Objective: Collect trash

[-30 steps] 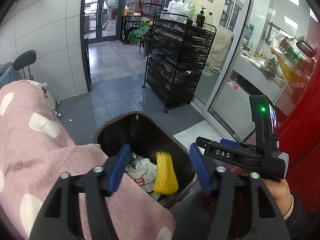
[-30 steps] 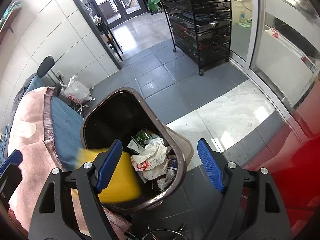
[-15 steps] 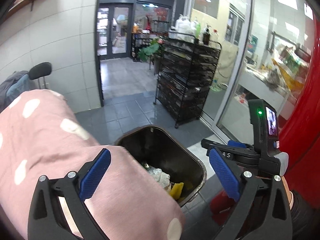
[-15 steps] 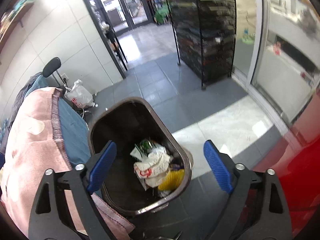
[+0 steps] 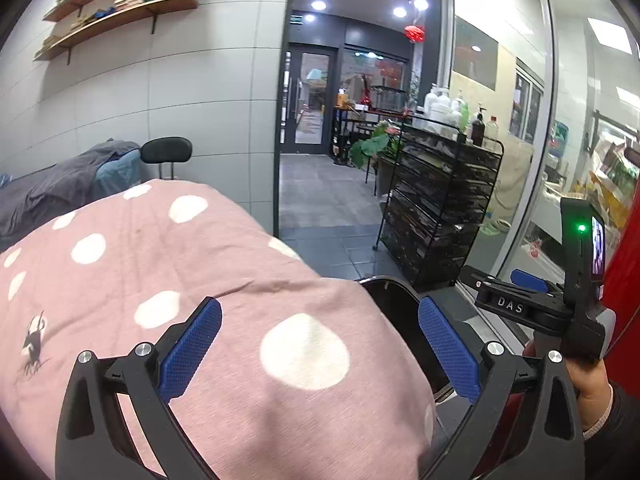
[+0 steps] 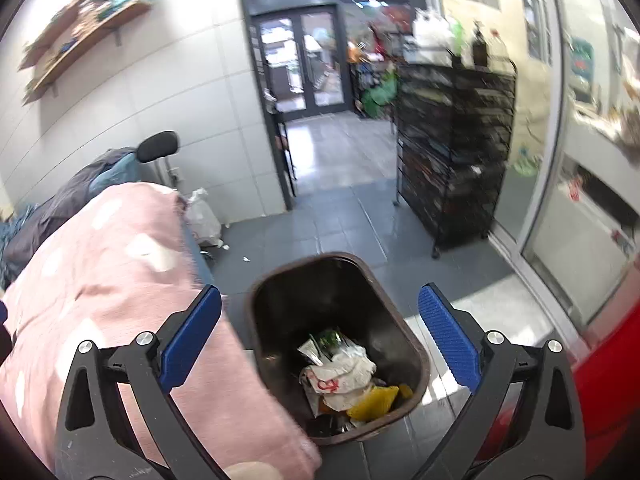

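Note:
A dark brown trash bin stands open on the grey tile floor. Inside lie white wrappers and a yellow piece of trash near its front corner. My right gripper hangs above and in front of the bin; its jaws are opening, with nothing between them. My left gripper is open and empty over a pink dotted blanket. From there only the bin's edge shows past the blanket. A hand holds the right gripper's handle at the right.
The pink blanket lies close against the bin's left side. A black wire rack stands behind the bin by a glass partition. A white plastic bag sits on the floor by the wall. A red surface fills the lower right.
The yellow piece has left the jaws and now lies in the bin. Both grippers have opened wider, risen and drawn back, and both views tilt upward.

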Demonstrator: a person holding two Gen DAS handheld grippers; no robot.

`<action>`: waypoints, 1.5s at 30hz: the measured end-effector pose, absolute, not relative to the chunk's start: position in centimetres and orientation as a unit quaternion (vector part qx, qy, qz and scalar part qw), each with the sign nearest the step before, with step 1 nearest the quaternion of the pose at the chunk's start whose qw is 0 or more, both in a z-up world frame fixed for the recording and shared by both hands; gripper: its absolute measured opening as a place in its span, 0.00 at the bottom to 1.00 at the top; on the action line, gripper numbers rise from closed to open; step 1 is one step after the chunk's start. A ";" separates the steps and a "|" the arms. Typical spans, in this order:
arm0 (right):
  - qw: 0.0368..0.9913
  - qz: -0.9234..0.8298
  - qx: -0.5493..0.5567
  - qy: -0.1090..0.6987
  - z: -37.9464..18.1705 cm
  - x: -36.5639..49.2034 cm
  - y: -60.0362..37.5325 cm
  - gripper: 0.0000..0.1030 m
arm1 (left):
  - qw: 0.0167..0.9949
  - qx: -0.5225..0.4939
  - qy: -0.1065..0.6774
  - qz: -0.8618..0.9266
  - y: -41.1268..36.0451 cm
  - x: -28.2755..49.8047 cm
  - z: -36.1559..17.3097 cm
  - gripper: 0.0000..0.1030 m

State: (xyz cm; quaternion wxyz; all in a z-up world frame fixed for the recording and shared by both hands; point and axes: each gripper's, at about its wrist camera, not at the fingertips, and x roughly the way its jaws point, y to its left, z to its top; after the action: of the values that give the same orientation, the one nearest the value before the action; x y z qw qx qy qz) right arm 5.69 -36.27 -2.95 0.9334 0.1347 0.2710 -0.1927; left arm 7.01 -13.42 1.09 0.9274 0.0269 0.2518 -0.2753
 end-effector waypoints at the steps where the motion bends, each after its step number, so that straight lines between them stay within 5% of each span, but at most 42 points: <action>1: 0.937 -0.188 0.126 0.267 -2.7 5.6 -35.4 0.95 | 0.931 0.024 0.248 -0.268 -12.8 6.9 1.1 0.94; 23: 0.977 -0.051 0.024 0.205 0.6 3.2 -21.5 0.95 | 0.972 -0.041 0.207 -0.102 -2.7 3.8 1.8 0.94; 45: 0.981 -0.051 0.030 0.186 1.3 2.1 -21.2 0.95 | 0.977 -0.039 0.186 -0.096 -2.2 2.3 2.3 0.94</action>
State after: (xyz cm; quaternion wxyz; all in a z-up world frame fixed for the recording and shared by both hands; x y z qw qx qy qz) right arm 2.10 -21.16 1.26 0.9807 0.0298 0.1861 -0.0513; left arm 2.28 -2.17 2.33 0.9770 -0.0393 0.1862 -0.0962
